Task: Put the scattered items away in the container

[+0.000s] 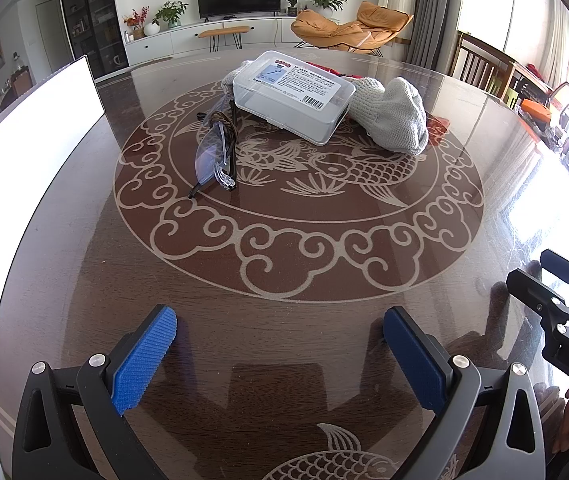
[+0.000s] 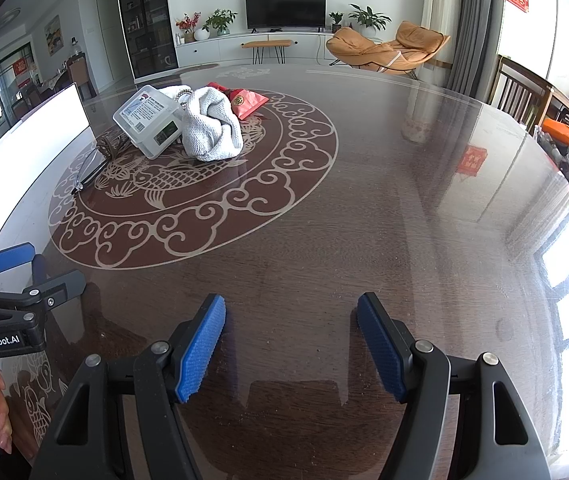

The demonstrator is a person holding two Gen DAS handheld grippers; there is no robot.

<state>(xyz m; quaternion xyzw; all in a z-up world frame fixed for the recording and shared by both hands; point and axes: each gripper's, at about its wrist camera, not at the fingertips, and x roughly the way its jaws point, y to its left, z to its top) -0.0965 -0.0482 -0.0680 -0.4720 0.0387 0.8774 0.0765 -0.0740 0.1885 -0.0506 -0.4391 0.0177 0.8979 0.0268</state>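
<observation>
Glossy wood table [image 1: 284, 340] holds the pile mid-pattern: clear box [image 1: 292, 94] atop knit glove [image 1: 396, 116], glasses [image 1: 214, 156] beside, perhaps a red pouch [image 2: 248, 102] behind. Left gripper [image 1: 280, 356] and right gripper [image 2: 290, 344] hover wide apart, empty, well short, ready to reach.

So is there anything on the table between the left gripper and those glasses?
Nothing visible. Only bare tabletop lies between the open left gripper and the glasses. The clear plastic box and the knitted cloth sit farther back, behind the glasses.
</observation>
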